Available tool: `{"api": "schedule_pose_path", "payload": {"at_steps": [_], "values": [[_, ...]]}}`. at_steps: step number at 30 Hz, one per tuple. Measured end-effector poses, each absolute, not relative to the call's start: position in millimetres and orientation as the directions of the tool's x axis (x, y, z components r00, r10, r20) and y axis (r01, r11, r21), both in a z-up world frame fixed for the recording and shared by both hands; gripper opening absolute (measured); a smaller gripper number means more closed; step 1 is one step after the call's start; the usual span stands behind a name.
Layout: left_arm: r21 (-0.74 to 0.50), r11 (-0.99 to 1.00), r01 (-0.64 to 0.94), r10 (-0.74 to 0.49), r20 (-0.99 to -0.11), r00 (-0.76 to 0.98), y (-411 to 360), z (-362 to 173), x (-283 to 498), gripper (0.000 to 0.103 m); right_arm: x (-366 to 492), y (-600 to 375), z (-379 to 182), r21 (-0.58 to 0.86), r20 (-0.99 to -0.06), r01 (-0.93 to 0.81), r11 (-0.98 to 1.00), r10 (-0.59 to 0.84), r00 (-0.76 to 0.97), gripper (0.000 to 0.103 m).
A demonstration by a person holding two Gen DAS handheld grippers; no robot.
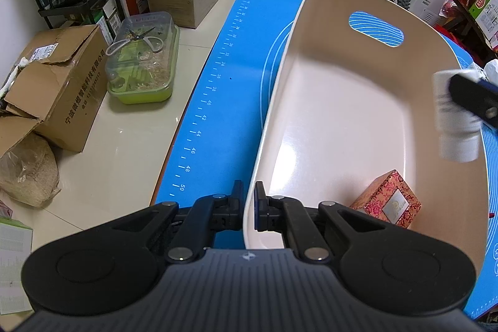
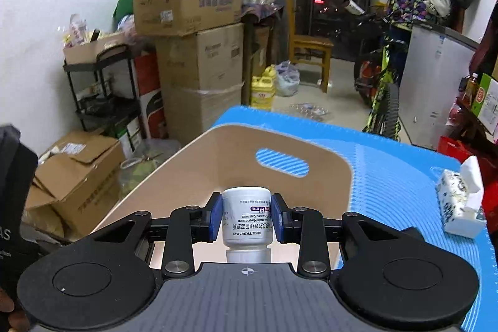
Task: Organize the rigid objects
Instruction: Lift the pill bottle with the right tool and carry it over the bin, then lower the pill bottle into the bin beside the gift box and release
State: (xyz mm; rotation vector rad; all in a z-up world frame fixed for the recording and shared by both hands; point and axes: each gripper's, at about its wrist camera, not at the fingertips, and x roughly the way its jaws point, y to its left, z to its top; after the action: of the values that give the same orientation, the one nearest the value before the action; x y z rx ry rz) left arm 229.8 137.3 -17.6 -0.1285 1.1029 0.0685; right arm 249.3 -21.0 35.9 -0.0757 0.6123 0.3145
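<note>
Your right hand-held gripper (image 2: 246, 218) holds a white pill bottle (image 2: 246, 218): blue pads press on both sides of its body, cap toward the camera, label upside down. The bottle hangs over the near right part of the beige bin (image 2: 174, 164), w/ the bin's far wall & its handle slot straight ahead. From the left wrist view the same bottle (image 1: 456, 126) shows blurred at the right edge, above the bin's right rim.

Inside the bin (image 1: 342, 101), near right corner, lies a red patterned box (image 1: 387, 199), tilted against the wall. The rest of the bin floor is bare.

Your left hand-held gripper (image 1: 248, 201) is clamped narrow on the bin's near left rim, one finger outside, one inside the wall.

The bin sits on a blue mat (image 1: 224, 89) w/ ruler marks, covering the tabletop. On the mat, well right of the bin, sits a tissue pack (image 2: 460, 204).
</note>
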Motion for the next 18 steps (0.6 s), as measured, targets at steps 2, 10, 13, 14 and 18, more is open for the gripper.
{"api": "schedule_pose_path", "payload": {"at_steps": [2, 10, 13, 14, 18], "values": [[-0.070, 0.990, -0.120, -0.008, -0.893, 0.450, 137, -18, 230, 0.008, 252, -15, 29, 0.023, -0.600, -0.317, 0.948, 0.266, 0.754, 0.041], [-0.067, 0.991, -0.118, -0.007, -0.893, 0.450, 137, -18, 229, 0.008, 261, 6, -1, -0.001, -0.718, -0.348, 0.937, 0.242, 0.652, 0.041], [-0.067, 0.991, -0.118, -0.007, -0.893, 0.450, 137, -18, 229, 0.008, 261, 12, -14, -0.013, -0.761, -0.363, 0.932, 0.226, 0.608, 0.041], [-0.067, 0.991, -0.118, -0.007, -0.893, 0.450, 137, -18, 229, 0.008, 261, 13, -19, -0.021, -0.774, -0.364, 0.931, 0.215, 0.595, 0.041], [-0.067, 0.991, -0.118, -0.007, -0.893, 0.450, 137, -18, 229, 0.008, 258, 17, -26, -0.038, -0.789, -0.374, 0.927, 0.201, 0.580, 0.040]]}}
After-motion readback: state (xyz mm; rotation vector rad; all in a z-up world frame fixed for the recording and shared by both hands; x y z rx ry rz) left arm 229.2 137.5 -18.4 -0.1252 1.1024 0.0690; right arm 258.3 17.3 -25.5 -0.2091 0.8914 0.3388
